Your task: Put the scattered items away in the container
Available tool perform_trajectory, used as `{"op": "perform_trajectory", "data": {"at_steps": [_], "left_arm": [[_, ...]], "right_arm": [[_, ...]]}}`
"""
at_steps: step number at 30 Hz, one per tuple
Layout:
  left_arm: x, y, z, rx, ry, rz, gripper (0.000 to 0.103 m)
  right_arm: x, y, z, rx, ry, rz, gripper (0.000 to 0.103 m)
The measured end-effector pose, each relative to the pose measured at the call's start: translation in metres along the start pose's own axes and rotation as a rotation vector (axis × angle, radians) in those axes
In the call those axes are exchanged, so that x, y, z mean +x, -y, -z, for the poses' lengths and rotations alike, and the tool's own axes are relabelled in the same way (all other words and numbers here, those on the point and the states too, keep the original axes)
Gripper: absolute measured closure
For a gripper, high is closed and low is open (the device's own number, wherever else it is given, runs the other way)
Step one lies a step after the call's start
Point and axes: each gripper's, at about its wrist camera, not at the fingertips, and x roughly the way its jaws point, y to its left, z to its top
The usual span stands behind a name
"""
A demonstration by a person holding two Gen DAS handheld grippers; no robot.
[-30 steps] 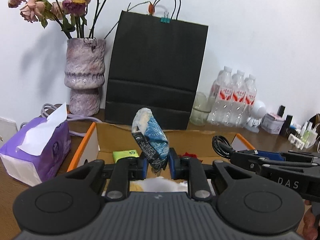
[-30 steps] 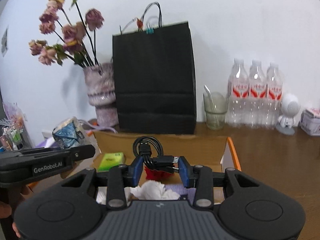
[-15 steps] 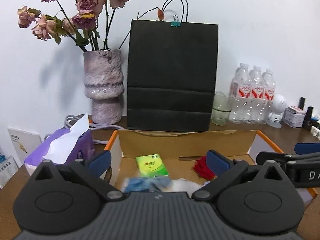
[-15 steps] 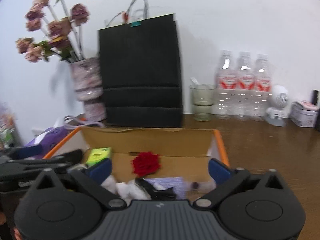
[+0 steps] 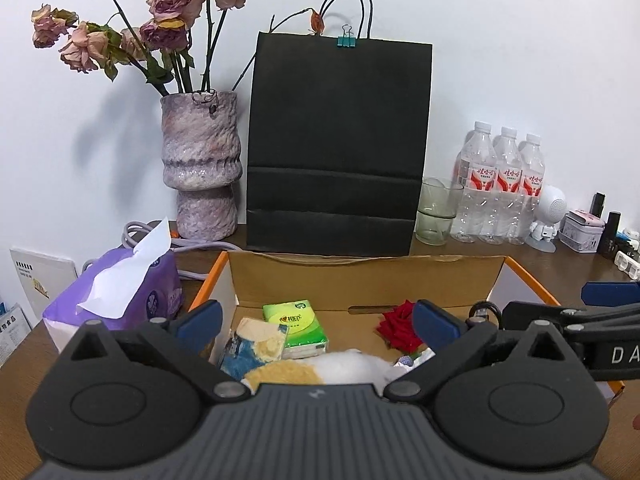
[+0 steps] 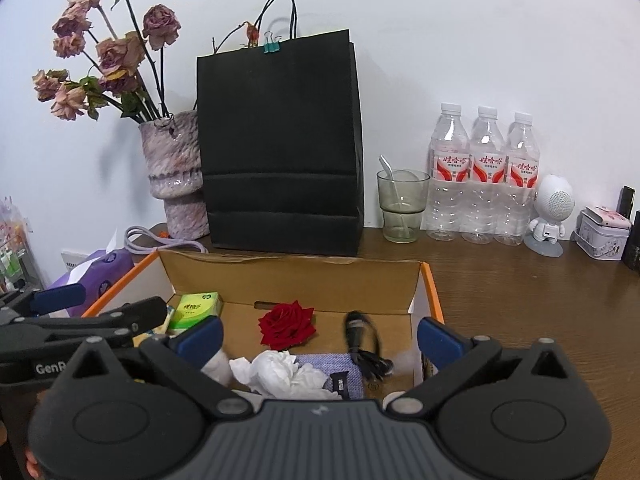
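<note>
1. Left claw (image 5: 316, 322) hangs over the near edge of the cardboard box (image 5: 368, 276), spread wide with nothing between its blue pads (image 5: 200, 320).
2. At about 10 o'clock from that claw a purple tissue pack (image 5: 120, 296) sits on the tabletop (image 6: 540, 292), just outside the box's orange-edged left wall.
3. Inside the box, from left to right, lie a blue-and-cream snack packet (image 5: 256, 346), a green tissue packet (image 5: 296, 322), a white-and-tan soft item (image 5: 320, 370), a red rose (image 6: 287, 323), crumpled white paper (image 6: 280, 372), a purple pouch (image 6: 332, 368) and a coiled black cable (image 6: 362, 344).
4. Right claw (image 6: 318, 338) is likewise parted and empty, hovering over the box's right half, with the cable at roughly 1 o'clock from it.
5. Judging by this, the step in hand is clearing both claws away from the box; lifting them straight up with the pads apart should avoid snagging the cable loop or dragging the paper out.
6. Care is needed because the two claws sit near each other over the box; drawing them off to opposite sides, left towards 9 o'clock and right towards 3, would keep them from knocking together.
7. Whether any scattered item is left on the tabletop I cannot tell; the bottles (image 6: 486, 176) and glass (image 6: 402, 206) at 1 o'clock look like fixtures.
</note>
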Motion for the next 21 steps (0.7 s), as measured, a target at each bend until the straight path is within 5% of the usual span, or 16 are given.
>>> {"op": "perform_trajectory", "data": {"at_steps": [10, 21], "left_arm": [[-0.018, -0.004, 0.0, -0.031, 0.016, 0.007, 0.0], [-0.074, -0.028, 0.018, -0.022, 0.025, 0.025, 0.0]], "right_arm": [[-0.011, 0.001, -0.002, -0.005, 0.017, 0.007, 0.0], [-0.068, 0.012, 0.026, -0.036, 0.041, 0.03, 0.0]]}}
